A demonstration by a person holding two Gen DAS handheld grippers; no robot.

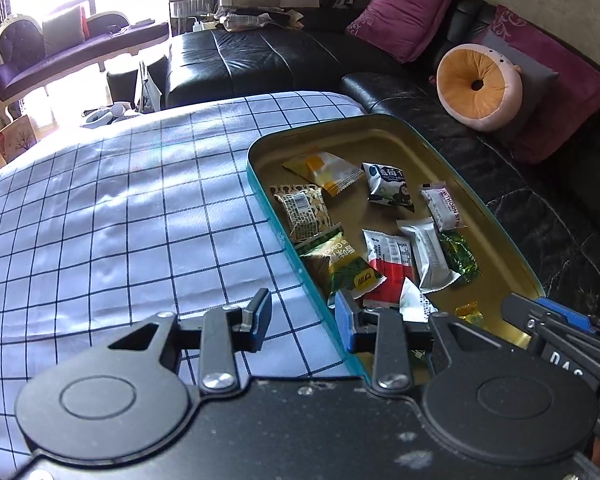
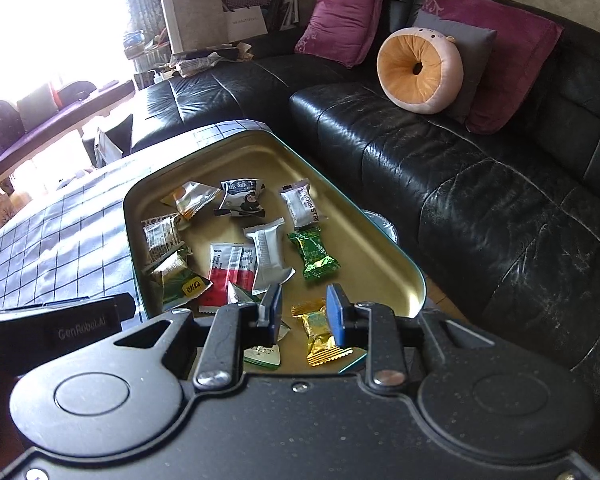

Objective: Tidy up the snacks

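A teal tin tray with a gold inside (image 1: 380, 136) (image 2: 380, 256) lies on the checked tablecloth (image 1: 120, 200) and holds several wrapped snacks. Among them are a gold candy (image 2: 318, 332), a green candy (image 2: 314, 254), a silver packet (image 2: 268, 254) and a red and white packet (image 1: 388, 260). My left gripper (image 1: 304, 322) is open and empty over the tray's near left rim. My right gripper (image 2: 302, 312) is open and empty just above the gold candy at the tray's near end. It also shows in the left wrist view (image 1: 560, 320).
A black leather sofa (image 2: 460, 160) wraps behind and to the right of the table, with purple cushions (image 2: 344, 16) and a round orange and pink cushion (image 2: 418, 70). The tablecloth stretches to the left of the tray. A purple chaise (image 1: 72, 56) stands by the bright window.
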